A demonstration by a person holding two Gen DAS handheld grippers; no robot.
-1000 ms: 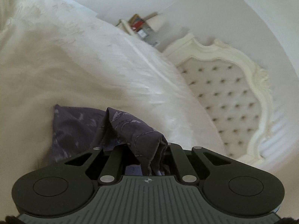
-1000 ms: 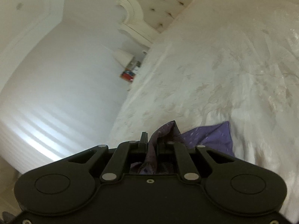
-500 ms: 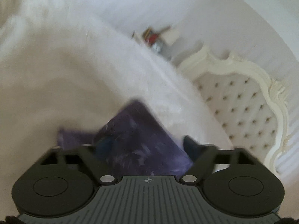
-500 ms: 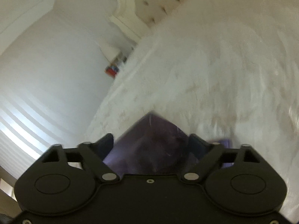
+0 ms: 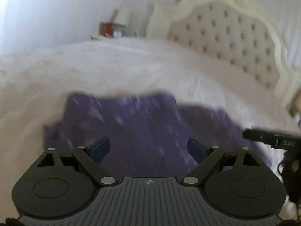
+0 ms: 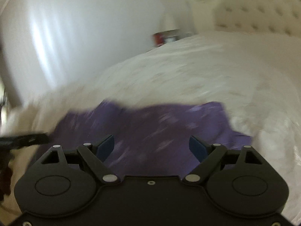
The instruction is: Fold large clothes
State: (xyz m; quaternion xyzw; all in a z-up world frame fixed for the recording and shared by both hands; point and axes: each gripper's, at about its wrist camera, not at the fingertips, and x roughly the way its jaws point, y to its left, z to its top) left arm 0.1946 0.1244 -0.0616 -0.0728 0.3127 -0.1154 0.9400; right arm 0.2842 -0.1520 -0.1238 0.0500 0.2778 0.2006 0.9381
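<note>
A purple garment (image 5: pixel 143 130) lies spread on the white bedspread (image 5: pixel 112 69) of a bed, its pale flecks smeared by motion blur. The left gripper (image 5: pixel 148 148) hangs just above it with its jaws spread wide and opening further, the blue pads clear of the cloth. The right gripper (image 6: pixel 151 146) is also wide apart, holding nothing, over the same garment (image 6: pixel 150 124). The cloth looks loosely doubled over, though the blur makes that uncertain. A tufted cream headboard (image 5: pixel 231 43) stands beyond.
</note>
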